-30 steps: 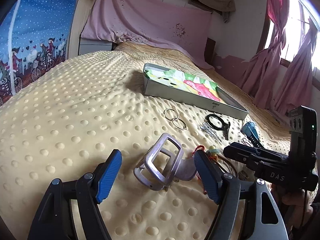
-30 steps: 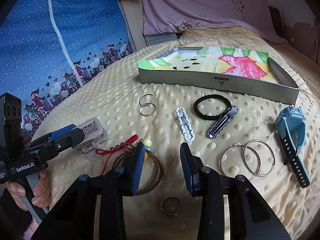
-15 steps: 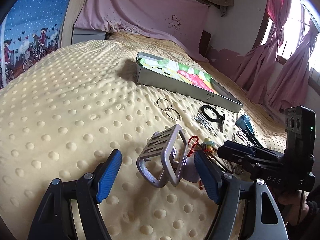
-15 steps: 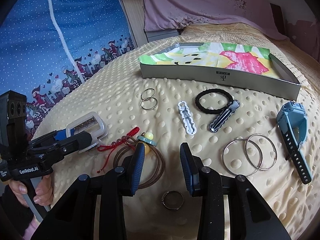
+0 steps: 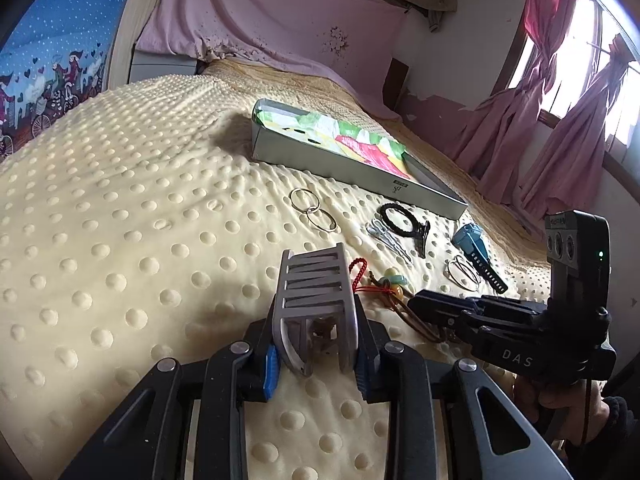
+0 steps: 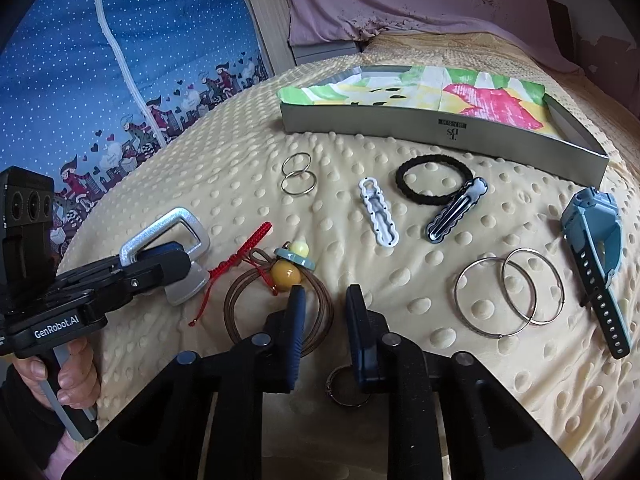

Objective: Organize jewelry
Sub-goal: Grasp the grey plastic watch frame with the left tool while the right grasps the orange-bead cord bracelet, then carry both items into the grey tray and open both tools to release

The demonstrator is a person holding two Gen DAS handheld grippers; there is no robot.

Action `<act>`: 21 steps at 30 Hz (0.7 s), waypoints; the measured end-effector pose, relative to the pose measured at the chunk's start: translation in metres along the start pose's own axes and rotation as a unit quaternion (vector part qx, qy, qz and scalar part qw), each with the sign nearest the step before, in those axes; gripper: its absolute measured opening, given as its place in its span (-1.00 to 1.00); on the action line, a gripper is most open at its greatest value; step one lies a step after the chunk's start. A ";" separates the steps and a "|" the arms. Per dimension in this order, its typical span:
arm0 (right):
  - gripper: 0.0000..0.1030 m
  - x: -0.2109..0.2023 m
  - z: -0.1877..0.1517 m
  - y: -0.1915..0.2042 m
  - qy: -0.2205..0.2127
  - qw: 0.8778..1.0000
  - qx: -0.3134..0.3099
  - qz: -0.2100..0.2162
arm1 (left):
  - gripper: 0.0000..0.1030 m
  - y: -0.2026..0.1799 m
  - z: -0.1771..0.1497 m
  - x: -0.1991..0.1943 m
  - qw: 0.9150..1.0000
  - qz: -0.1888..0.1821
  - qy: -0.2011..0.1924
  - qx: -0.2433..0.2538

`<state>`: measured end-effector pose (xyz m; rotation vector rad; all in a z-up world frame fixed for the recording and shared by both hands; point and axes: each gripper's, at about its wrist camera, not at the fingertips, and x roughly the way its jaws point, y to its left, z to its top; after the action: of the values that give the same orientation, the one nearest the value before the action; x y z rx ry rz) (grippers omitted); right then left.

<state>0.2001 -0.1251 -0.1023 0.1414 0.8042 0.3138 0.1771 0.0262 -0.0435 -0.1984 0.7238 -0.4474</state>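
My left gripper (image 5: pixel 315 354) is shut on a silver claw hair clip (image 5: pixel 314 300), held low over the yellow dotted blanket; it also shows in the right wrist view (image 6: pixel 168 236). My right gripper (image 6: pixel 322 312) is open with a narrow gap and empty, over a brown cord necklace with a yellow bead (image 6: pixel 286 274). A small ring (image 6: pixel 346 390) lies under it. A grey tray lined with bright paper (image 6: pixel 440 130) sits at the back.
Spread on the blanket are two small key rings (image 6: pixel 296 176), a white hair clip (image 6: pixel 380 216), a black hair tie (image 6: pixel 434 180), a dark hair clip (image 6: pixel 456 210), two large hoops (image 6: pixel 510 292), a blue watch (image 6: pixel 596 240) and a red cord (image 6: pixel 240 254).
My left gripper has closed on the silver claw clip, which was loose between its open fingers before. My right gripper has barely moved.
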 end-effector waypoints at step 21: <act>-0.95 -0.055 0.020 -0.003 -0.115 0.993 -0.018 -0.021 | -0.48 -0.035 0.027 -0.012 0.997 0.016 -0.068 0.015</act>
<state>0.1791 -0.1458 -0.0517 0.1249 0.5726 0.2671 0.1766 0.0015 -0.0052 -0.1871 0.5851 -0.4108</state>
